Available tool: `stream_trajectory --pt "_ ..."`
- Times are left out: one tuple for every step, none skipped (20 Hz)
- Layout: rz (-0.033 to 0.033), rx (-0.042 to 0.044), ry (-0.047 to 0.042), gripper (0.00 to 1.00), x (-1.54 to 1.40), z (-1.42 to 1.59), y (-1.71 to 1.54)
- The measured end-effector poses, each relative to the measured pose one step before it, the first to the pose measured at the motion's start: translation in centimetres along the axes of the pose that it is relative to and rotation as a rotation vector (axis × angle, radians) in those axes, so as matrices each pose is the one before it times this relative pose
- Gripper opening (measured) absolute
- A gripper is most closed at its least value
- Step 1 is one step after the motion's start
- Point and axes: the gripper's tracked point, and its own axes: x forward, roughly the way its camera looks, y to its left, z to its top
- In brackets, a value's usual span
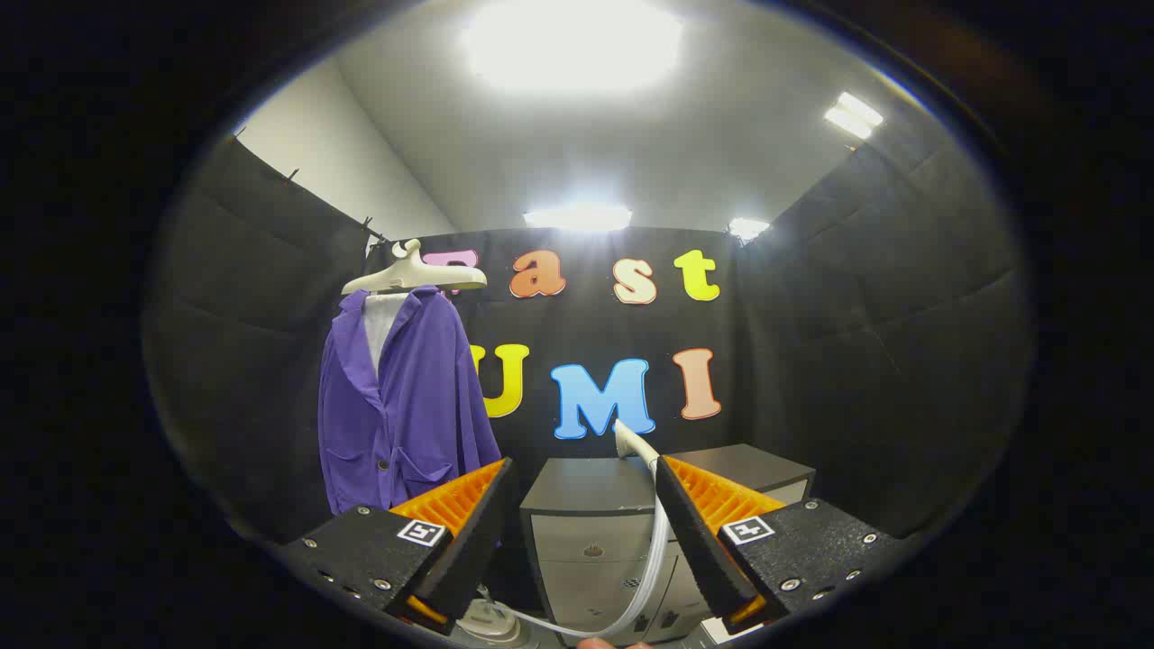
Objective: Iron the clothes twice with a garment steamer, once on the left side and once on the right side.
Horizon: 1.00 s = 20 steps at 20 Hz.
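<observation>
A purple jacket (406,406) hangs on a white hanger (410,275) against the black booth wall, beyond and above my left finger (473,523). The garment steamer's white nozzle (631,442) sticks up just by the tip of my right finger (694,532). Its pale hose (656,559) curves down along the inner side of that finger towards a white base (487,622) low between the fingers. My gripper (584,464) is open, with a wide gap and nothing pressed between the fingers.
A grey cabinet (586,541) with a dark top stands just ahead between the fingers, against the back wall. Black cloth walls close in on the left, back and right. A fingertip of a hand (602,643) shows below the hose.
</observation>
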Motion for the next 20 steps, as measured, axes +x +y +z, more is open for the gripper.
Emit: stream_trajectory --pt "0.00343 -0.0006 0.00766 0.95 -0.189 -0.265 -0.066" --pt "-0.00171 -0.00151 0.00906 0.95 0.034 -0.188 -0.148" --pt "-0.00207 -0.0014 0.00717 0.95 -0.034 -0.146 -0.057" --pt "-0.0027 0.00132 0.005 0.95 0.045 0.002 -0.079" --pt "-0.00204 0.00273 0.00356 0.95 -0.016 -0.101 -0.173" --pt "-0.00171 0.00296 0.00413 0.95 0.125 -0.02 -0.105" --pt "0.00085 0.00159 0.00261 0.95 -0.004 -0.042 0.053" --pt "0.00113 -0.00078 -0.00162 0.95 -0.059 0.127 -0.013" --pt "-0.0021 -0.00381 -0.00358 0.95 0.001 0.071 -0.125" --pt "-0.003 -0.00451 -0.00486 0.95 0.067 0.208 -0.153" --pt "-0.00157 -0.00254 -0.00636 0.95 0.252 0.153 0.005" --pt "-0.00118 -0.00195 -0.00199 0.95 0.128 0.128 0.004" --pt "-0.00122 -0.00067 0.00055 0.95 0.224 0.102 0.026" --pt "-0.00013 0.00138 0.00246 0.95 0.162 0.215 0.03" --pt "0.0011 0.0015 0.00051 0.95 0.161 0.278 0.148" --pt "0.00126 -0.00026 -0.00036 0.95 0.232 0.329 0.1" --pt "0.00093 -0.00471 -0.00043 0.95 0.091 0.23 0.042" --pt "-0.00023 -0.00815 -0.00356 0.95 0.101 0.331 -0.054" --pt "-0.00006 -0.01091 -0.0027 0.95 0.296 0.303 -0.012" --pt "-0.00078 -0.01164 0.00197 0.95 0.256 0.282 -0.104"
